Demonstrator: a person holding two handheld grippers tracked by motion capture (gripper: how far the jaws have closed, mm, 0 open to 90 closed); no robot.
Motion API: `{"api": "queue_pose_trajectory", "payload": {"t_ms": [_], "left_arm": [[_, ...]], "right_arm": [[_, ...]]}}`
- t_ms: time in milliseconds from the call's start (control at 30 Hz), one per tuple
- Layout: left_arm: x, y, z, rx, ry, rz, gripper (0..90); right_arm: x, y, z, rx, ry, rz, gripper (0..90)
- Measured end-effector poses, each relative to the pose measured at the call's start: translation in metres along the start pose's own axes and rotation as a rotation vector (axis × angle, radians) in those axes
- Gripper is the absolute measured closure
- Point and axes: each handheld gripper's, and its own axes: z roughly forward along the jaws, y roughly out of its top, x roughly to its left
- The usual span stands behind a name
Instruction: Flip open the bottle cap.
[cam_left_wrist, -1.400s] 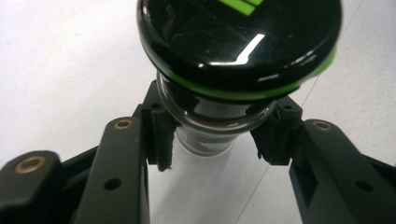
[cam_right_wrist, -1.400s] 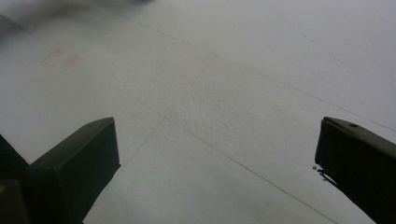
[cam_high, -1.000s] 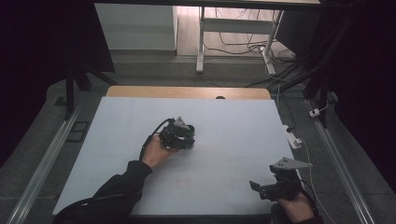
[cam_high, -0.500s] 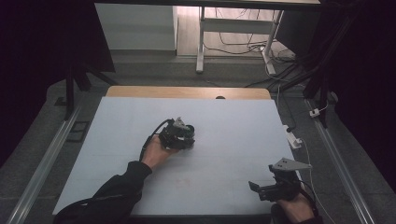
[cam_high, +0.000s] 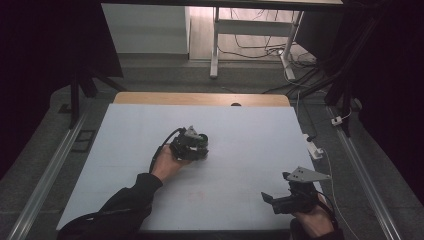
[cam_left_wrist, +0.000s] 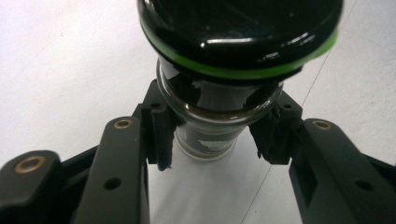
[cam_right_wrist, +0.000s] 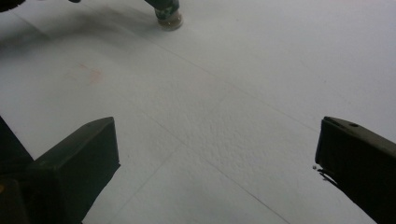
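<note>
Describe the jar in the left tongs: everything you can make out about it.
The jar is small, of clear glass, with a glossy black lid edged by a green band. Dark brown contents show through the wall, and a label I cannot read. It stands upright on the white table. The left tongs clamp its body from both sides, below the lid.

Pale blue-white table top (cam_high: 250, 135) with a strip of bare wood (cam_high: 200, 98) along its far edge, set on grey carpeted floor (cam_high: 45, 150) between two metal rails (cam_high: 47, 172). Beyond, a white table leg (cam_high: 215, 45) on lighter flooring, with tangled cables (cam_high: 260, 47) and a white power strip (cam_high: 314, 149) trailing at the right. Dark drapes (cam_high: 45, 40) at both sides, dim overall, brighter at the far end.
</note>
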Motion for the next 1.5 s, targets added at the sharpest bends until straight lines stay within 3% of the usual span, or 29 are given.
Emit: {"api": "queue_pose_trajectory", "payload": {"t_ms": [433, 633, 867, 1100, 1500], "left_arm": [[-0.001, 0.000, 0.000, 0.003, 0.009, -0.009, 53.7], [-0.001, 0.000, 0.000, 0.004, 0.008, -0.007, 53.7], [-0.001, 0.000, 0.000, 0.003, 0.006, -0.007, 53.7], [0.000, 0.000, 0.000, 0.006, 0.002, -0.007, 53.7], [0.000, 0.000, 0.001, 0.007, -0.001, -0.009, 53.6]], "right_arm": [[0.015, 0.022, 0.016, -0.014, 0.073, -0.082, 0.0], [0.021, 0.030, 0.026, -0.021, 0.144, -0.064, 0.0], [0.024, 0.039, 0.036, -0.047, 0.195, -0.054, 0.0], [0.027, 0.049, 0.051, -0.035, 0.181, -0.041, 0.0], [0.029, 0.065, 0.081, 0.002, 0.217, -0.040, 0.0]]}}
